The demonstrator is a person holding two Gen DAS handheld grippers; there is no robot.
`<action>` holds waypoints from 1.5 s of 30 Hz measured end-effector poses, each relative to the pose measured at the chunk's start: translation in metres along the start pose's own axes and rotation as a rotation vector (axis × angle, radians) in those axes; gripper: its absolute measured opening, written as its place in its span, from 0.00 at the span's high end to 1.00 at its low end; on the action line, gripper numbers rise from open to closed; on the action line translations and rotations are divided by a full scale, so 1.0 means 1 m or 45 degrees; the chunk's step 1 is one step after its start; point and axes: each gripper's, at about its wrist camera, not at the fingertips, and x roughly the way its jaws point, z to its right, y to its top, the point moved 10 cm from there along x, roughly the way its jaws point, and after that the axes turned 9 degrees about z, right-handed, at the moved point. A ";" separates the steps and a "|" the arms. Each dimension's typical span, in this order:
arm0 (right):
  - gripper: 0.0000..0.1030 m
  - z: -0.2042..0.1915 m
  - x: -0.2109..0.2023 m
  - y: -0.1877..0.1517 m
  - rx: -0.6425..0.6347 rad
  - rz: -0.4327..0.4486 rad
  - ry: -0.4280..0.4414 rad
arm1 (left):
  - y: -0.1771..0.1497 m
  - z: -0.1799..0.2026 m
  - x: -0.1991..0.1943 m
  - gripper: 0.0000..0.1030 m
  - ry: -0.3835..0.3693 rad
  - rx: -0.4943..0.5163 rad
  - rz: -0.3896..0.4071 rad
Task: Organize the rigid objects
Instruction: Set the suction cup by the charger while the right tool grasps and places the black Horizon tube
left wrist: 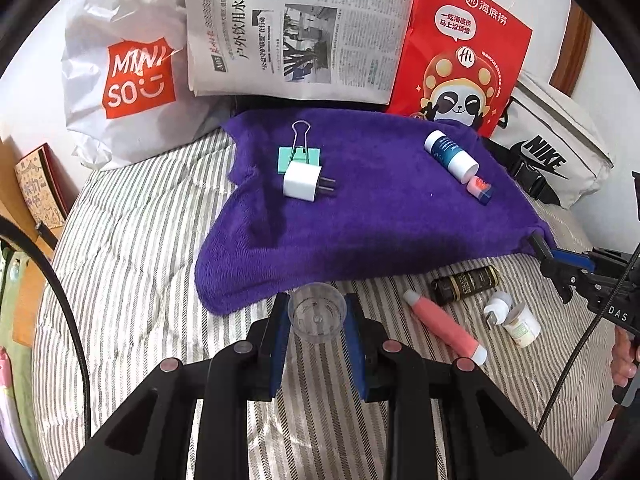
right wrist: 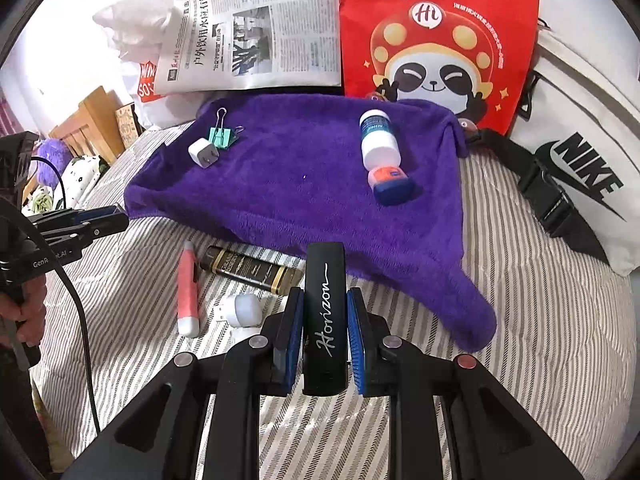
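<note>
1. L gripper (left wrist: 317, 320) clamped on small clear plastic cup (left wrist: 317, 312), pads on its sides, rim up; cup looks empty. Held above striped bedding (left wrist: 132, 248), just short of purple towel (left wrist: 360, 208) near edge.
2. R gripper (right wrist: 324, 332) closed tight on black "Horizon" case (right wrist: 325, 312), gripped across narrow sides, long end sticking fwd over towel's edge.
3. Already on towel: white charger plug (left wrist: 302, 182) touching teal binder clip (left wrist: 299, 156); white/blue bottle (left wrist: 451, 156) w/ small blue-capped tube (left wrist: 479, 189) at its end.
4. Off towel, on bedding: pink tube (left wrist: 444, 326), dark gold-label bottle (left wrist: 466, 282), small white pot (left wrist: 522, 326) on its side w/ white USB night-light (left wrist: 497, 308) beside it.
5. Risk: cup thin-walled & slick; squeeze may deform it or pop it out.
6. Risk: case held near one end → could pivot or slip when set down.
7. Risk: towel soft, rumpled; cup placed upright may tip. Round bottles may roll.
8. Risk: both grippers close together; cable (left wrist: 576, 360) near loose items, could snag.
9. Containers: red paper bag (left wrist: 464, 52), white MINISO bag (left wrist: 120, 80), Nike bag (left wrist: 560, 152) behind; contents not visible.
</note>
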 end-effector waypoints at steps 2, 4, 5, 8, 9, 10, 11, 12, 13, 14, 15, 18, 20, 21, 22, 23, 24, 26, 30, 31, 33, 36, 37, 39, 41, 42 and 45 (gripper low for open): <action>0.79 0.002 0.000 0.004 0.010 0.003 0.000 | 0.003 0.001 0.001 0.75 -0.010 0.001 0.000; 0.79 0.005 0.000 0.007 0.019 0.007 0.002 | 0.006 0.002 0.002 0.75 -0.017 0.003 0.001; 0.79 0.006 0.000 0.010 0.020 0.008 0.001 | 0.008 0.002 0.003 0.75 -0.017 0.001 0.002; 0.79 0.011 0.001 0.017 0.010 0.013 -0.010 | 0.016 0.001 0.005 0.75 -0.018 0.002 0.009; 0.79 0.013 0.002 0.020 0.009 0.012 -0.014 | 0.018 0.001 0.006 0.75 -0.020 0.003 0.011; 0.79 0.016 0.003 0.024 0.009 0.013 -0.020 | 0.021 0.001 0.007 0.75 -0.022 0.003 0.012; 0.79 0.019 0.005 0.028 0.009 0.012 -0.023 | 0.024 0.001 0.009 0.75 -0.023 0.004 0.014; 0.79 0.021 0.006 0.031 0.009 0.011 -0.023 | 0.027 0.001 0.010 0.75 -0.022 0.004 0.016; 0.79 0.023 0.009 0.036 0.006 0.010 -0.026 | 0.030 0.002 0.012 0.75 -0.022 0.004 0.018; 0.79 0.025 0.011 0.039 0.003 0.009 -0.030 | 0.032 0.002 0.014 0.75 -0.025 0.003 0.019; 0.79 0.026 0.014 0.042 -0.003 0.006 -0.034 | 0.035 0.002 0.015 0.75 -0.025 0.000 0.020; 0.79 0.027 0.024 0.054 -0.034 -0.001 -0.041 | 0.040 0.001 0.022 0.75 -0.040 -0.016 0.014; 0.79 0.026 0.033 0.062 -0.066 -0.011 -0.042 | 0.044 0.000 0.027 0.75 -0.035 -0.013 0.013; 0.79 0.025 0.037 0.064 -0.080 -0.017 -0.042 | 0.046 0.000 0.030 0.75 -0.036 -0.014 0.010; 0.79 0.023 0.041 0.066 -0.097 -0.027 -0.041 | 0.047 0.000 0.032 0.75 -0.036 -0.016 0.008; 0.79 0.022 0.046 0.067 -0.117 -0.037 -0.042 | 0.049 -0.001 0.035 0.75 -0.035 -0.018 0.007; 0.79 0.020 0.050 0.068 -0.129 -0.047 -0.039 | 0.049 -0.001 0.037 0.75 -0.037 -0.020 0.005; 0.79 0.015 0.060 0.068 -0.145 -0.072 -0.013 | 0.051 -0.003 0.041 0.75 -0.036 -0.028 0.006; 0.79 0.006 0.078 0.065 -0.169 -0.113 0.001 | 0.049 -0.005 0.049 0.75 -0.051 -0.045 -0.006; 0.79 0.005 0.081 0.063 -0.175 -0.122 0.003 | 0.049 -0.006 0.051 0.75 -0.054 -0.047 -0.012; 0.79 0.004 0.087 0.059 -0.193 -0.142 -0.007 | 0.048 -0.006 0.055 0.75 -0.055 -0.049 -0.016; 0.79 0.008 0.092 0.054 -0.206 -0.165 -0.020 | 0.049 -0.007 0.060 0.75 -0.064 -0.048 -0.022; 0.79 0.011 0.093 0.053 -0.203 -0.171 -0.025 | 0.049 -0.007 0.062 0.75 -0.065 -0.046 -0.025; 0.79 0.014 0.094 0.050 -0.195 -0.182 -0.027 | 0.049 -0.007 0.066 0.75 -0.069 -0.047 -0.034; 0.79 0.016 0.096 0.047 -0.194 -0.192 -0.030 | 0.049 -0.007 0.071 0.75 -0.070 -0.048 -0.043; 0.79 0.017 0.096 0.046 -0.196 -0.195 -0.033 | 0.048 -0.007 0.072 0.75 -0.069 -0.048 -0.046; 0.79 0.019 0.097 0.041 -0.195 -0.201 -0.036 | 0.046 -0.006 0.076 0.75 -0.067 -0.040 -0.057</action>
